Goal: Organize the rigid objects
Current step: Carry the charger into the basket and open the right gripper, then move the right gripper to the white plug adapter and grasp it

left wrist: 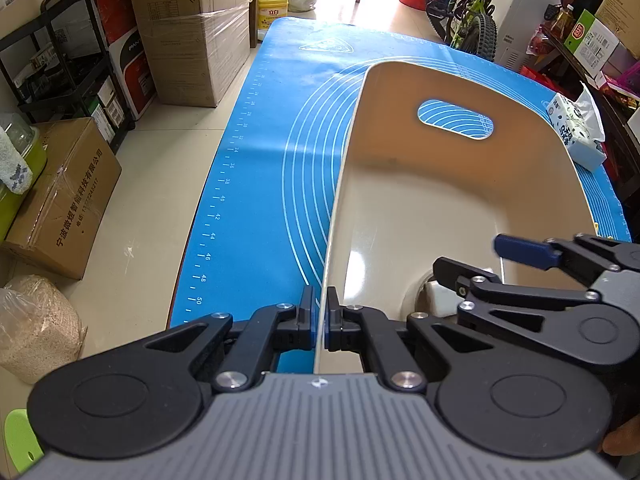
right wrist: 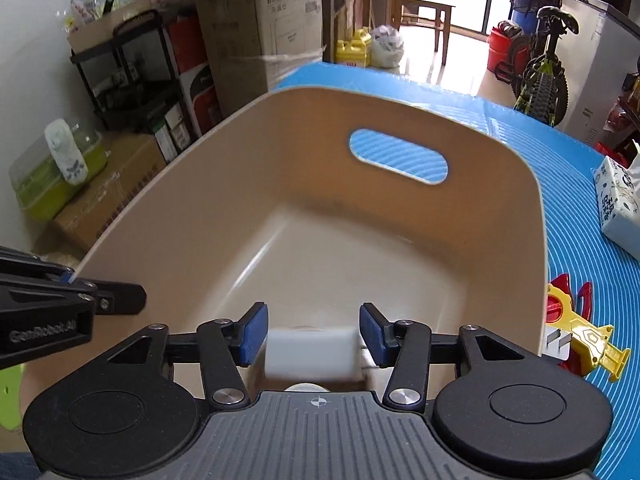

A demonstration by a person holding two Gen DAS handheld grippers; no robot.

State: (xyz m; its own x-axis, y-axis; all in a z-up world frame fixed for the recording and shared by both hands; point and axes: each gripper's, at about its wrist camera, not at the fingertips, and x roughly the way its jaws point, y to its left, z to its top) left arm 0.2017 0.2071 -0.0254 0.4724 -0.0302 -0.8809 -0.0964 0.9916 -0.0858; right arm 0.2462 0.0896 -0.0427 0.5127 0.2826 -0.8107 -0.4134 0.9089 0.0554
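A beige plastic bin point(left wrist: 420, 184) with a handle cutout stands on the blue mat point(left wrist: 272, 120). My left gripper point(left wrist: 320, 312) is shut on the bin's left wall near its close corner. My right gripper point(right wrist: 314, 330) is open over the bin's near end; it also shows in the left wrist view point(left wrist: 472, 258). A blurred white block point(right wrist: 310, 354) lies between and below its fingers, not touched by the pads, inside the bin point(right wrist: 320, 240). A yellow and red toy point(right wrist: 576, 332) lies on the mat just right of the bin.
A tissue pack point(right wrist: 618, 204) sits on the mat point(right wrist: 580, 240) at the right. Cardboard boxes point(left wrist: 188, 28), a black shelf cart point(left wrist: 68, 60) and a bicycle point(left wrist: 468, 12) stand around the table. The floor drops off left of the mat.
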